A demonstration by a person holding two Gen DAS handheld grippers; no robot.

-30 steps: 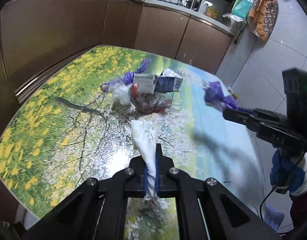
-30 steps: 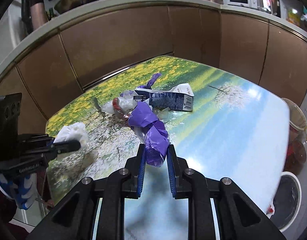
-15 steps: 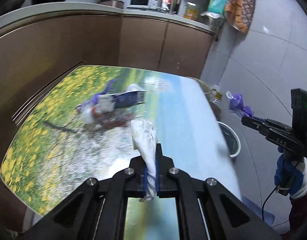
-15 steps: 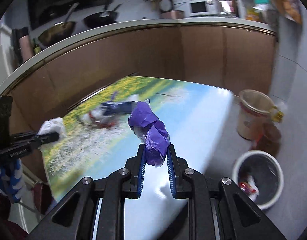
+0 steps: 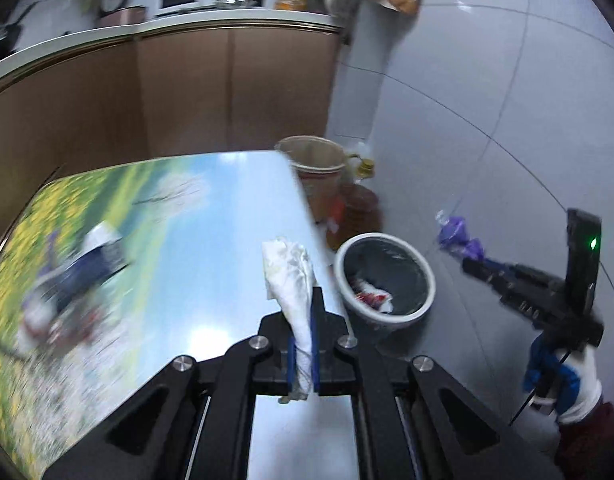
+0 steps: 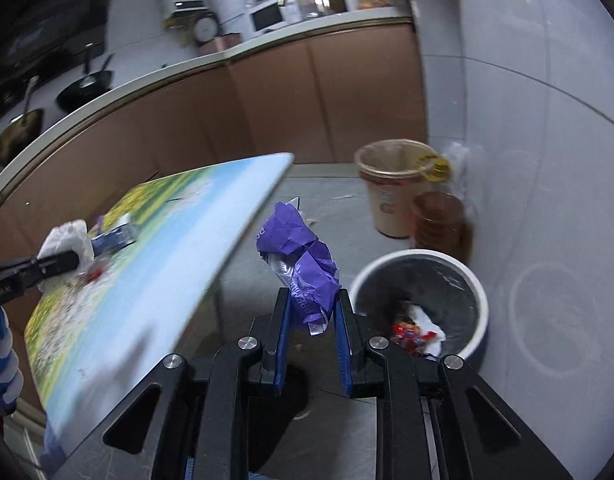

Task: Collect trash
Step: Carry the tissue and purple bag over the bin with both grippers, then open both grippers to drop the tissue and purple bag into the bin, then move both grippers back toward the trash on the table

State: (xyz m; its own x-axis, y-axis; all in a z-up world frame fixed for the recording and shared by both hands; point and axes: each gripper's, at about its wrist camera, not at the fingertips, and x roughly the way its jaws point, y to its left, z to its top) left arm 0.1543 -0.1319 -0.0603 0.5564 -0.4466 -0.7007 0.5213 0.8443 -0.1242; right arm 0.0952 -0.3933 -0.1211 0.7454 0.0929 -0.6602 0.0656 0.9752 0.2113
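My left gripper (image 5: 303,336) is shut on a crumpled white tissue (image 5: 289,276) and holds it over the table's right edge, beside the bin. My right gripper (image 6: 310,312) is shut on a crumpled purple wrapper (image 6: 303,264), held off the table above the floor, just left of the bin. The white-rimmed trash bin (image 6: 473,280) with a black liner stands on the floor and holds a few scraps; it also shows in the left wrist view (image 5: 423,268). More trash, with a blue carton (image 5: 95,262), lies blurred on the table (image 5: 211,240).
A tan bucket (image 6: 391,184) and a brown container (image 6: 439,220) stand on the floor behind the bin, against the tiled wall. Brown kitchen cabinets (image 6: 267,108) run behind the table. The right gripper and gloved hand show in the left wrist view (image 5: 547,300).
Both grippers have swung right, away from the trash pile and off toward the floor bin, each still holding its piece. The bin has come into view and grown nearer.
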